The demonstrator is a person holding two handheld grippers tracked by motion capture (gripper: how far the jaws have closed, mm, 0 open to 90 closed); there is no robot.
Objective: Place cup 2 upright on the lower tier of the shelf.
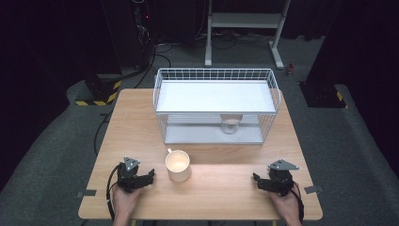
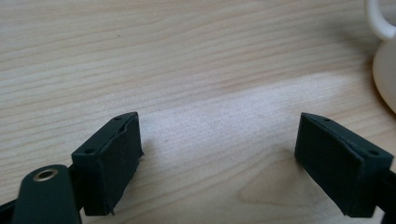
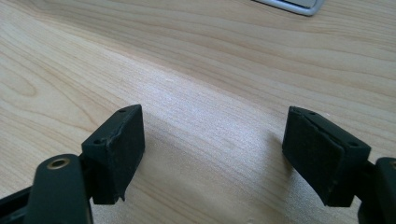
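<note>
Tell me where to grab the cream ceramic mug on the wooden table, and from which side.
Probably best to grip the cream ceramic mug across its round wall, coming in level from its left with the left tongs, which stand open beside it. It stands upright and open-topped, with its small handle turned toward the white wire rack, so the near and side walls are free.

Left gripper, right gripper: black bodies, grey three-cornered top plates, trailing black cables; blocky black screw-fastened pads, brass-ringed hole behind them.
</note>
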